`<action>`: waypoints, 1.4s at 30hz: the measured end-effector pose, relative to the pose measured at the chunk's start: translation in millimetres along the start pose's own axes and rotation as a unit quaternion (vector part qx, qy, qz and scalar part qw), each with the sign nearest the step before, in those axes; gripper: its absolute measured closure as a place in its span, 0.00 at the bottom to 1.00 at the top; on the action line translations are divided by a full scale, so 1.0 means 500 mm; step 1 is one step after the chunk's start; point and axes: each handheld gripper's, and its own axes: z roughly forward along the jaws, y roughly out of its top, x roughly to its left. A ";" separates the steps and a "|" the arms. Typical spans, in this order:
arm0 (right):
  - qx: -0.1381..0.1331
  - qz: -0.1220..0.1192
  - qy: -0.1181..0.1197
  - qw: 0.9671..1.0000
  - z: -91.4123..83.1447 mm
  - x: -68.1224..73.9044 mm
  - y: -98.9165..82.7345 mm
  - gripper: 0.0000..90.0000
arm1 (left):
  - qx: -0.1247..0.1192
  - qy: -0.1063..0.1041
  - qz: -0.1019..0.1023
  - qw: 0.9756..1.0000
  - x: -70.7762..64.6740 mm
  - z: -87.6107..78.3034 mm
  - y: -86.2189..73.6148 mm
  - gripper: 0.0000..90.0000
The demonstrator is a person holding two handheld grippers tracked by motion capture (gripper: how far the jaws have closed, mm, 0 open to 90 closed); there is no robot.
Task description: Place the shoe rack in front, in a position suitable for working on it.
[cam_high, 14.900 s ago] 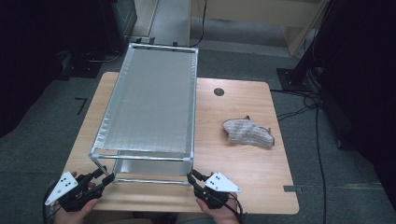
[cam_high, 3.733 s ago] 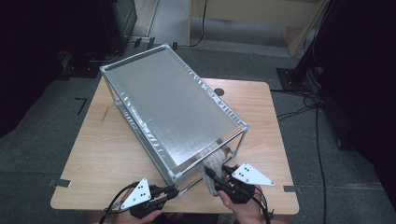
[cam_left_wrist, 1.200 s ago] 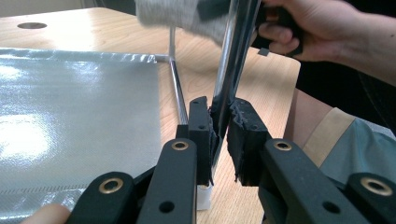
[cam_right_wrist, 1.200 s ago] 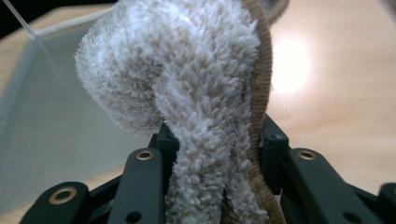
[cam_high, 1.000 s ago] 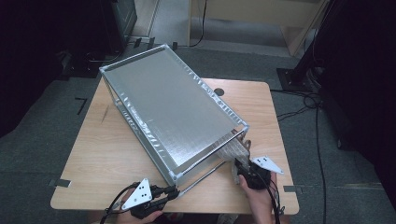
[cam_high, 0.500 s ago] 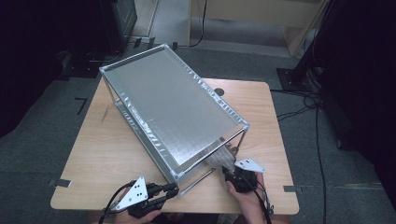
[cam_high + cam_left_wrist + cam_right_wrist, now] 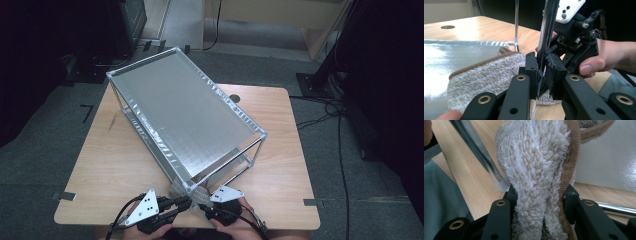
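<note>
A: From above, the towel [image 7: 186, 190] is mostly hidden under the rack's [image 7: 185, 120] near corner.
B: Right gripper [image 7: 541, 195] is clamped on the towel and has slid left since a second ago. Left gripper [image 7: 541, 72] has just closed its jaws on the corner post [image 7: 546, 32].

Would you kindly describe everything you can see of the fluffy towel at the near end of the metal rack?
The towel is a small cream terry cloth with a long shaggy pile and a brown stitched border. It is folded double, and the right gripper is shut on the fold, pinching it between both black jaws. Its free part lies flat on the rack's silvery lower shelf, by the corner post that the left gripper clamps. In the high view it peeks out pale at the rack's near corner, close to the table's front edge.
</note>
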 end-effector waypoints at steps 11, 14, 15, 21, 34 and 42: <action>-0.006 0.090 -0.130 0.987 -0.043 -0.128 -0.035 0.69 | 0.000 -0.002 0.001 1.000 0.001 0.000 -0.001 0.90; -0.012 0.120 -0.172 0.978 -0.057 -0.156 -0.046 0.69 | 0.000 -0.002 0.002 1.000 0.001 0.000 -0.001 0.90; -0.015 0.132 -0.190 0.973 -0.062 -0.166 -0.050 0.69 | 0.001 -0.003 0.002 1.000 0.001 -0.001 -0.001 0.90; -0.022 0.169 -0.240 0.956 -0.079 -0.191 -0.065 0.69 | 0.002 -0.008 0.002 1.000 0.000 0.001 -0.002 0.90; 0.018 0.024 -0.035 0.999 -0.014 -0.039 -0.017 0.68 | -0.002 -0.007 -0.005 1.000 0.004 0.004 -0.003 0.90; 0.021 -0.014 0.009 1.000 -0.006 -0.019 -0.012 0.69 | 0.000 -0.006 -0.003 1.000 0.004 0.002 -0.003 0.90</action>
